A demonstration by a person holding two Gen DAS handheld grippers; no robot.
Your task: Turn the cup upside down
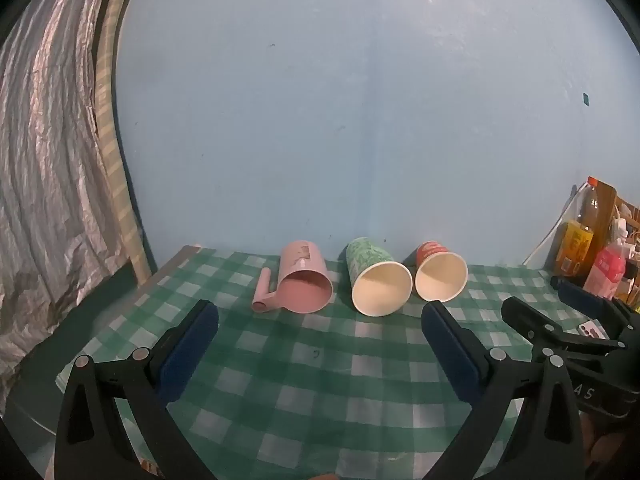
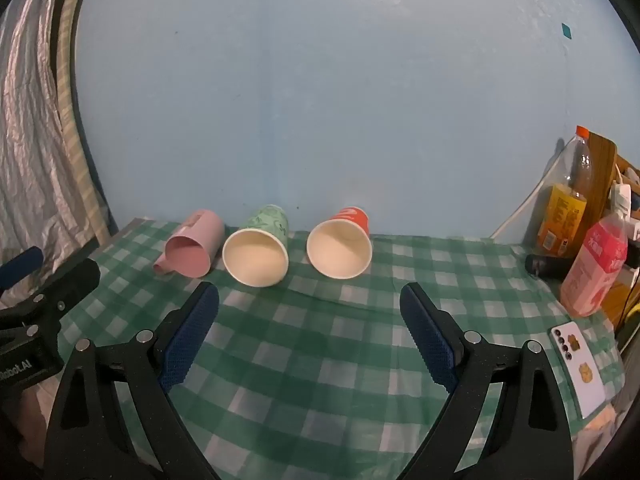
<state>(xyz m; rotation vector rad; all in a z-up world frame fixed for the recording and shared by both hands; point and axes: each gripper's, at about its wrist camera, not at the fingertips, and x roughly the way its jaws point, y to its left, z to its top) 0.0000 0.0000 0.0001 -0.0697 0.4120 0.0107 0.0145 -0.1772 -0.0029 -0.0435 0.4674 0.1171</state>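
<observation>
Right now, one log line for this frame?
left claw open, empty | right claw open, empty | pink cup, green cup, red cup lying sideways | none flipped

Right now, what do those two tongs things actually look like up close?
Both are black plastic frames shaped like an open V. The left tongs and right tongs each end in two flat fingers faced with dark blue, bumpy rubber pads. Round silver rivets mark the joints. White lettering is printed on the black bodies, only partly readable. No cables or sleeves show.

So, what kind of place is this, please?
Probably a home, not a lab: a checked tablecloth, drink bottles and a phone by a painted blue wall.
</observation>
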